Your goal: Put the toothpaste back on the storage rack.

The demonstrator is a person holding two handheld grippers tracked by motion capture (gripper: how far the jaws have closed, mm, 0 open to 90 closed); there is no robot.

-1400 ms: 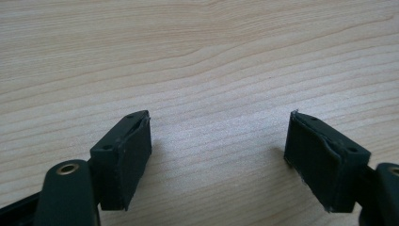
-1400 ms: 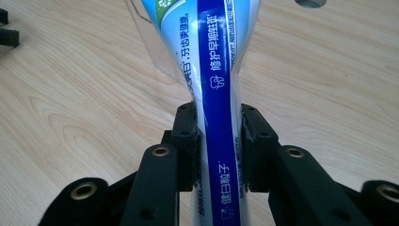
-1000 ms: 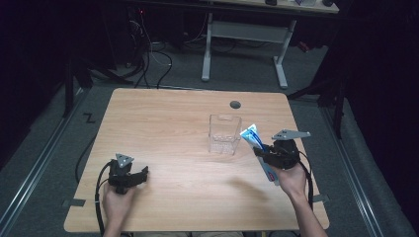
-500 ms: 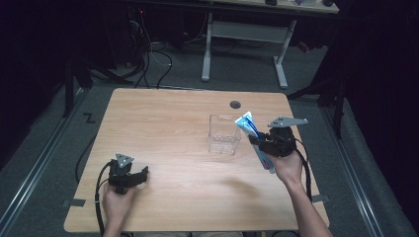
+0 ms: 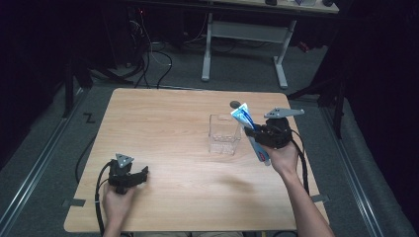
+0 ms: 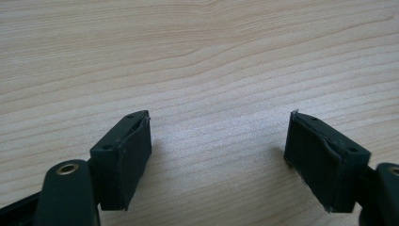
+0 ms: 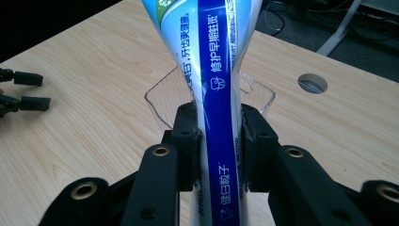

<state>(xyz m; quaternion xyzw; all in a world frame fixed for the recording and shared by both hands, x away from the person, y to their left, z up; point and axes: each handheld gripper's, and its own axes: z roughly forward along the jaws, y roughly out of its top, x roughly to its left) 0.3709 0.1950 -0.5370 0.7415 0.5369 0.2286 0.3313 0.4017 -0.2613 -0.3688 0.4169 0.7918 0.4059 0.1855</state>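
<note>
Right claw (image 5: 251, 131), clamping the toothpaste tube (image 5: 245, 121), has neared the container (image 5: 224, 134); left claw (image 5: 142, 174) stays open.

A blue-and-white toothpaste tube (image 5: 250, 132), printed with Chinese lettering, is pinched at its middle between the black jaws of the right gripper (image 5: 260, 134), tilted with its flat crimped end uppermost, just beside a clear plastic container (image 5: 224, 134) standing open-topped on the wooden table (image 5: 163, 118).

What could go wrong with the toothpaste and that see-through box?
The right gripper pinches the tube at its middle, so it might squeeze paste out or let the tube slip. The clear box looks light and nothing holds it, while the left gripper rests far off, so a bump could tip it.
</note>
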